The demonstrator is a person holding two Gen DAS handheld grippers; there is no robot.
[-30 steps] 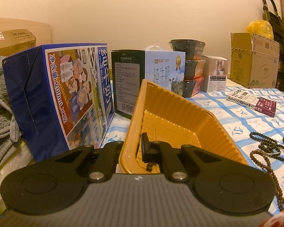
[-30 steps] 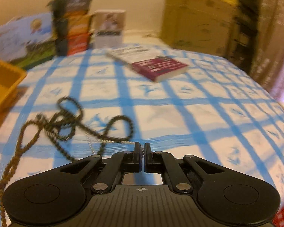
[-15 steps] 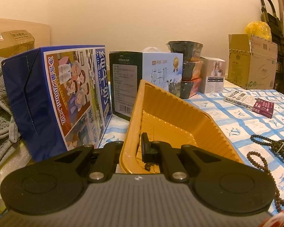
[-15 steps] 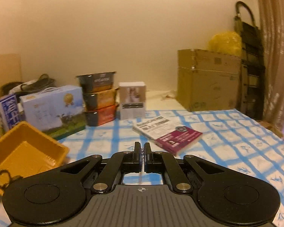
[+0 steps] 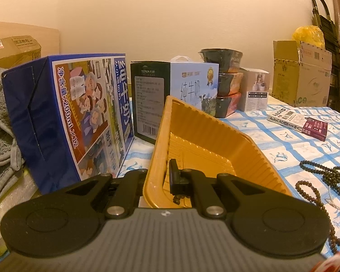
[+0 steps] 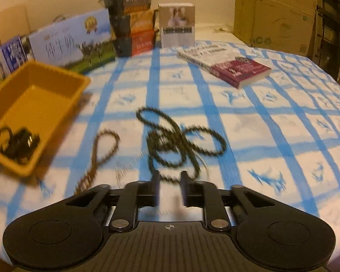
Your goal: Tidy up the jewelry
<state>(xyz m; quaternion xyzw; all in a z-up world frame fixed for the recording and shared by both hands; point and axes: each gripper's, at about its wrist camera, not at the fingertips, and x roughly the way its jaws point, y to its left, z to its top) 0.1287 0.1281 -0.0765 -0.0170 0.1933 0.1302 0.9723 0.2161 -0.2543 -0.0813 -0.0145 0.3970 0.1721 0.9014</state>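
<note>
Left gripper (image 5: pixel 164 176) — jaws pinching the near wall of the ribbed yellow plastic tray (image 5: pixel 206 127), one finger outside the wall, the other inside. A few dark beads hang just below the inner finger (image 5: pixel 175 176); what they belong to cannot be told from this view.

Right gripper (image 6: pixel 169 187) — jaws opening, nothing between them. It hovers over the blue-and-white checked tablecloth (image 6: pixel 272 122), directly above the near edge of the jewelry.

Jewelry on the cloth: a tangled dark green bead strand (image 6: pixel 176 140) lies in loops at the centre, just beyond the right fingertips. A brown bead strand (image 6: pixel 99 151) lies to its left, between the tangle and the tray, apart from the tray wall. A thin pale chain (image 6: pixel 129 161) seems to run under the tangle; blur hides its detail.

Inside the tray's near end, from the right wrist view: a small dark bead loop (image 6: pixel 2 136) beside the left gripper's black finger.

Far side of the table: a blue illustrated milk carton box (image 5: pixel 74 117) at left, a white-and-green milk box (image 6: pixel 72 43), three stacked dark bowls (image 6: pixel 133 20), and a purple-and-white book (image 6: pixel 226 63) at right.
</note>
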